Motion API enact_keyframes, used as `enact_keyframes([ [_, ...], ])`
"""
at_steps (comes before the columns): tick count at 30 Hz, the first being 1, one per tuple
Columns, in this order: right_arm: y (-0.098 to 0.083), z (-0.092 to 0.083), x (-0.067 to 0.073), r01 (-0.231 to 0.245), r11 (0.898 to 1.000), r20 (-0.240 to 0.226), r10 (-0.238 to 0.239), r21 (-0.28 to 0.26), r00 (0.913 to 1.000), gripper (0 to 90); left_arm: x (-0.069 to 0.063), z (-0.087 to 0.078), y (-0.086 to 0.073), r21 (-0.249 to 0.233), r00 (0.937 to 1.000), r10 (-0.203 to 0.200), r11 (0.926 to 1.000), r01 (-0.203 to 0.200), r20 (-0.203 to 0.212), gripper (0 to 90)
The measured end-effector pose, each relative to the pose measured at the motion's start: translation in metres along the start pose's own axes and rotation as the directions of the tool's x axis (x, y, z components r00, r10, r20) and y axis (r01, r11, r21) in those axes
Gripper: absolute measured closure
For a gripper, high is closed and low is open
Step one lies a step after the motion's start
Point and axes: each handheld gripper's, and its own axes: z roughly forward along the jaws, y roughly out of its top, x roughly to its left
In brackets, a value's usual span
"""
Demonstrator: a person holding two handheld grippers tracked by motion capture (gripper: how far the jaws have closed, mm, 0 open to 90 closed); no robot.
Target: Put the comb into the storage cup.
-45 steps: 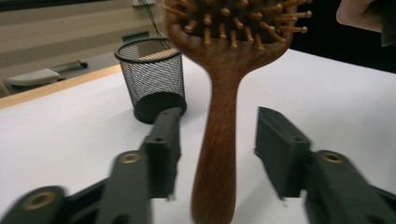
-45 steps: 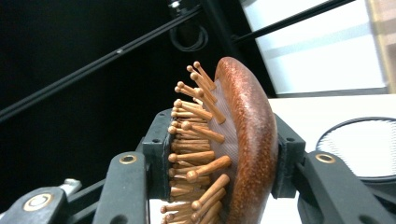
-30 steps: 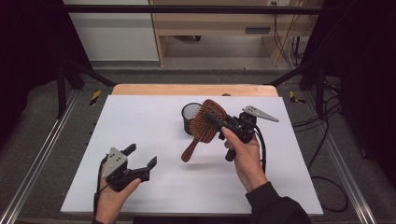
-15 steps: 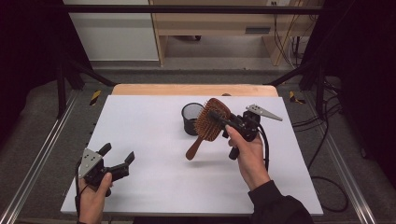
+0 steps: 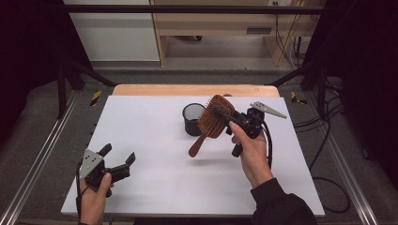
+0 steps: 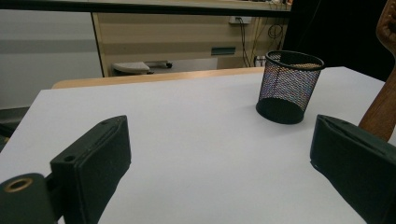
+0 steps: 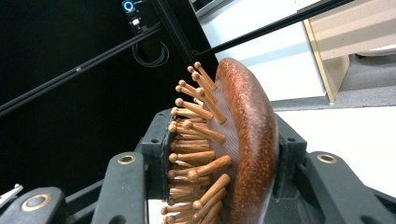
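On the white tabletop [image 5: 155, 122], the mesh cup [image 5: 193, 119] stands near the far edge; the wooden hairbrush [image 5: 210, 123] hangs just beside it toward the right edge, handle slanting down toward the near edge. The right gripper [image 5: 224, 114] clamps its head, as the right gripper view confirms with bristles against one jaw; the left gripper [image 5: 117, 156] gapes empty at the near-left corner.

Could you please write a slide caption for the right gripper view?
Right gripper clamped on the head of a wooden hairbrush, one jaw on its pins, the other on its back.

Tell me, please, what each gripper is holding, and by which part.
The right gripper clamps the wooden hairbrush by its head, handle hanging free. The left gripper holds nothing.
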Motion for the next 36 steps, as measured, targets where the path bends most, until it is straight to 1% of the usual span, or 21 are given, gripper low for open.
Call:
enact_keyframes([
  [6, 0.007, 0.003, 0.001, -0.003, 1.0, 0.009, 0.003, -0.005, 1.0, 51.6, -0.001, 0.001, 0.0, -0.003, 1.0, 0.005, 1.0, -0.005, 0.004, 5.2],
  [8, 0.01, 0.005, 0.001, -0.01, 1.0, 0.006, 0.01, -0.012, 0.9999, 51.5, -0.001, 0.001, -0.001, -0.001, 0.9999, 0.008, 1.0, -0.008, 0.006, 5.1],
  [10, 0.015, 0.007, 0.002, -0.02, 1.0, 0.006, 0.02, -0.021, 0.9998, 51.5, 0.0, 0.001, -0.001, -0.005, 1.0, 0.001, 1.0, -0.001, 0.005, 5.0],
  [15, 0.022, 0.011, 0.004, -0.023, 0.999, 0.003, 0.023, -0.031, 0.9997, 51.5, 0.0, 0.001, -0.001, -0.008, 1.0, 0.003, 1.0, -0.003, 0.005, 4.9],
  [18, 0.028, 0.015, 0.005, -0.02, 0.999, 0.002, 0.02, -0.033, 0.9998, 51.5, 0.001, 0.0, -0.001, -0.009, 1.0, 0.003, 1.0, -0.003, 0.009, 4.8],
  [22, 0.036, 0.021, 0.008, -0.003, 1.0, 0.002, 0.003, -0.031, 1.0, 51.4, 0.0, 0.001, -0.002, -0.007, 0.9999, 0.002, 1.0, -0.002, 0.012, 4.8],
  [27, 0.045, 0.028, 0.01, -0.002, 0.999, 0.001, 0.002, -0.035, 1.0, 51.4, -0.001, 0.001, -0.002, -0.008, 0.9997, 0.009, 0.9999, -0.009, 0.022, 4.8],
  [28, 0.046, 0.029, 0.01, -0.002, 0.999, 0.004, 0.002, -0.037, 1.0, 51.4, -0.001, 0.001, -0.002, -0.011, 0.9997, 0.014, 0.9998, -0.014, 0.018, 4.6],
  [32, 0.052, 0.034, 0.011, -0.014, 0.999, 0.001, 0.014, -0.049, 0.9999, 51.3, -0.001, 0.001, -0.002, -0.008, 0.9997, 0.011, 0.9999, -0.01, 0.023, 4.5],
  [36, 0.06, 0.04, 0.011, -0.011, 0.998, 0.004, 0.011, -0.061, 0.9999, 51.3, 0.0, 0.002, -0.002, -0.012, 0.9996, 0.012, 0.9999, -0.011, 0.025, 4.0],
])
